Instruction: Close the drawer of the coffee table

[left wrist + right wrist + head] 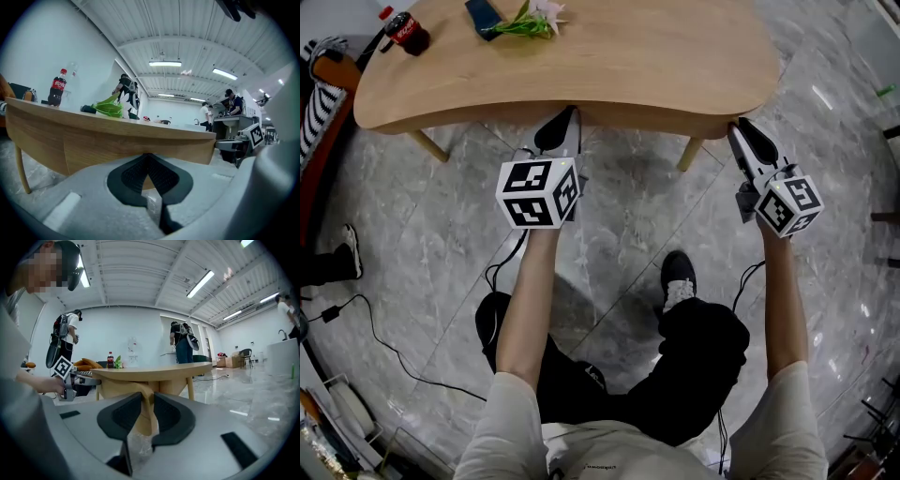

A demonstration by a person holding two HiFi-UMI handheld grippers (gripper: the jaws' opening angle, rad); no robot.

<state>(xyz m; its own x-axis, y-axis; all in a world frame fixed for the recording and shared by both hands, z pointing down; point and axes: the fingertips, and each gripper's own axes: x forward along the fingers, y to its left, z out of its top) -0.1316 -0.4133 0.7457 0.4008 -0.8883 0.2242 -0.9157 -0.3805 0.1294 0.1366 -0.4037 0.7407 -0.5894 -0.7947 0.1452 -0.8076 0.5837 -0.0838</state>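
Observation:
The wooden coffee table (pixel 628 66) spans the top of the head view. Its front band (pixel 117 145) shows one upright seam at the left, and no drawer sticks out from it. My left gripper (pixel 562 122) points at the middle of the front edge, its tips right at the edge, shut and holding nothing. In the left gripper view its jaws (pixel 148 157) meet just before the band. My right gripper (pixel 742 129) is at the table's right front corner beside a leg (pixel 689 153). Its jaws (pixel 147 397) stand a little apart, and only the leg shows through the gap.
On the far side of the tabletop stand a cola bottle (pixel 405 33), a green plant sprig (pixel 525 23) and a dark flat object (pixel 481 17). A second table leg (pixel 428 145) is at the left. My shoe (pixel 678 278) and a cable (pixel 384 342) are on the marble floor.

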